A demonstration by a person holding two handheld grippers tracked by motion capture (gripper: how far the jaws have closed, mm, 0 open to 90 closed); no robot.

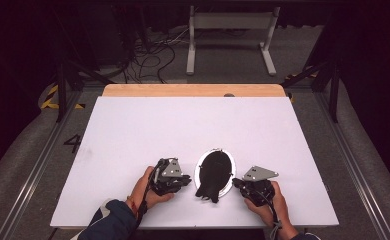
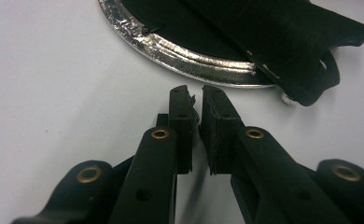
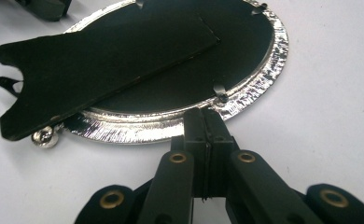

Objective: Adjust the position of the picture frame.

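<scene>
An oval picture frame (image 1: 218, 162) lies face down near the table's front edge, its black backing up inside a silver rim (image 3: 138, 128). A black easel stand (image 3: 101, 60) is hinged on the backing and juts past the rim towards me. My left gripper (image 1: 187, 179) sits just left of the frame. Its jaws (image 2: 196, 93) are all but shut, with a thin slit and nothing between them, a short way from the rim (image 2: 189, 58). My right gripper (image 1: 236, 182) is on the frame's right; it (image 3: 203, 112) is shut, with its tips against the rim beside a small metal tab (image 3: 220, 95).
The white tabletop (image 1: 183, 125) stretches bare behind the frame, with a wooden strip (image 1: 193, 90) at its far edge. A small silver ball foot (image 3: 45, 136) sticks out under the stand's end. Cables and a metal stand (image 1: 230, 35) are on the floor beyond.
</scene>
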